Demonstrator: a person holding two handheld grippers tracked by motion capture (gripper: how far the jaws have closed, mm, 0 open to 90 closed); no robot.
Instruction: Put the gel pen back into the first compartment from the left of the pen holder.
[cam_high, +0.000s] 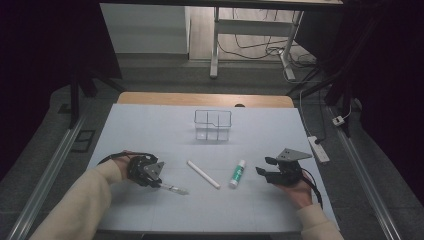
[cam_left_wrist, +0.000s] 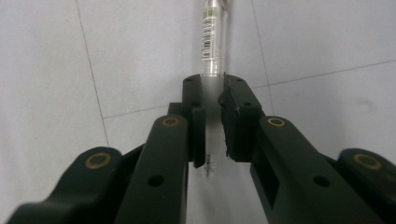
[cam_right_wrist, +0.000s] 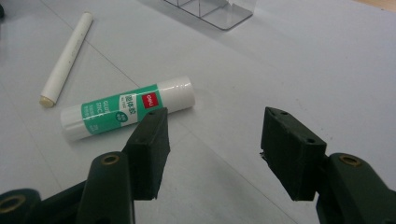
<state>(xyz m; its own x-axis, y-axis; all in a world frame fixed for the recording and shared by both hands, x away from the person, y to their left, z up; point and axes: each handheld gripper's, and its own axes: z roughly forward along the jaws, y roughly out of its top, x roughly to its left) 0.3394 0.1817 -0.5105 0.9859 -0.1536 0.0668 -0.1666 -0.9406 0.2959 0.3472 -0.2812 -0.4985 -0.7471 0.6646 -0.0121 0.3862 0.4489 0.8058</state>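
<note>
my bench has a pale sheet over it. on it lie a clear pen, a white stick, a green glue stick and a clear divided box farther back.

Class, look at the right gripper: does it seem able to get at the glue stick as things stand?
Probably yes: the right gripper has its fingers open, the glue stick lies just ahead on the table, nothing between.

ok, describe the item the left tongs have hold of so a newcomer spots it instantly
On the white table mat, near its front edge, three slim items lie in a row. The leftmost is a clear pen with a barcode label, its end clamped between the left tongs. Its neighbours are opaque: a white stick and a green-and-white glue stick.
</note>
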